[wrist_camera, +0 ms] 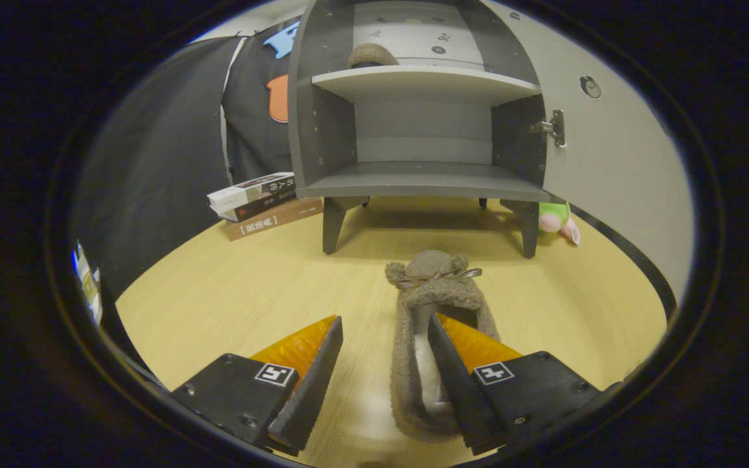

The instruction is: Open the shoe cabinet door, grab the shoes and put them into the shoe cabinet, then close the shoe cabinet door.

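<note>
A fuzzy brown slipper (436, 286) with a ribbon bow lies on the wooden floor, toe pointing at the shoe cabinet (423, 185). My gripper (384, 331) is open over its heel end: the right finger (452, 354) sits inside the slipper's opening, the left finger (313, 364) stands apart on the slipper's left. The cabinet stands beyond the fingers with its door (608, 143) swung open to the right. A second brown slipper (372, 56) rests on the cabinet's upper shelf; the lower shelf is bare.
Three stacked books (264, 205) lie on the floor left of the cabinet. A green and pink plush toy (560, 218) sits by the cabinet's right leg, under the open door. Bare wooden floor (231, 292) spreads between me and the cabinet.
</note>
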`<action>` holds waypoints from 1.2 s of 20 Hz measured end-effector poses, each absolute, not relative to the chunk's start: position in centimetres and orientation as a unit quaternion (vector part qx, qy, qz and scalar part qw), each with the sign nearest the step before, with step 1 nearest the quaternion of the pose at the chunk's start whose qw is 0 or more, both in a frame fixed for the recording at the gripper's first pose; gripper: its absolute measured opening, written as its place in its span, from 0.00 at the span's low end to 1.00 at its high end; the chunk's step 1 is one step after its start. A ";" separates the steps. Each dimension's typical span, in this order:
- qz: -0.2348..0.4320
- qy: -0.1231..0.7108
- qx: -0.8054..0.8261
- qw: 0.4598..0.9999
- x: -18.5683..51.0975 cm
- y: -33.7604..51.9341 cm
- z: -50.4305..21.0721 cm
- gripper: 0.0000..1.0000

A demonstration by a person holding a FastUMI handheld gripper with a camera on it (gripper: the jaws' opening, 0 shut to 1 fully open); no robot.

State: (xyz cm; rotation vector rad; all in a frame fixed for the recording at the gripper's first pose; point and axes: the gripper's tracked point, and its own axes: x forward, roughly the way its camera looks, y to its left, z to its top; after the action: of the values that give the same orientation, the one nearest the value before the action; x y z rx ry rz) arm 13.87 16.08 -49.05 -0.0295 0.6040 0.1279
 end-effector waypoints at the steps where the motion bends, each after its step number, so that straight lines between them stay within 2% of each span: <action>1: 0.050 0.297 -0.025 0.953 14.1 15.6 -49.4 0.85; 2: 0.045 0.304 -0.023 0.951 14.3 15.5 -49.8 0.77; 3: 0.046 0.311 -0.022 0.949 14.4 15.5 -50.1 0.74; 7: 0.062 0.317 -0.008 0.946 14.7 15.5 -50.2 0.72; 11: 0.089 0.359 0.034 0.928 15.5 16.0 -51.8 0.66; 13: 0.093 0.353 0.046 0.930 16.4 15.7 -51.5 0.63; 16: 0.119 0.347 0.090 0.926 17.3 15.9 -51.9 0.24; 18: 0.135 0.337 0.105 0.926 17.6 15.9 -51.4 0.13; 24: 0.158 0.304 0.114 0.932 17.0 15.2 -48.7 0.09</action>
State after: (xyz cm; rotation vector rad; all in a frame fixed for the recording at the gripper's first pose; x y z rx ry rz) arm 17.01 15.24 -48.68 0.2331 0.6225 0.3234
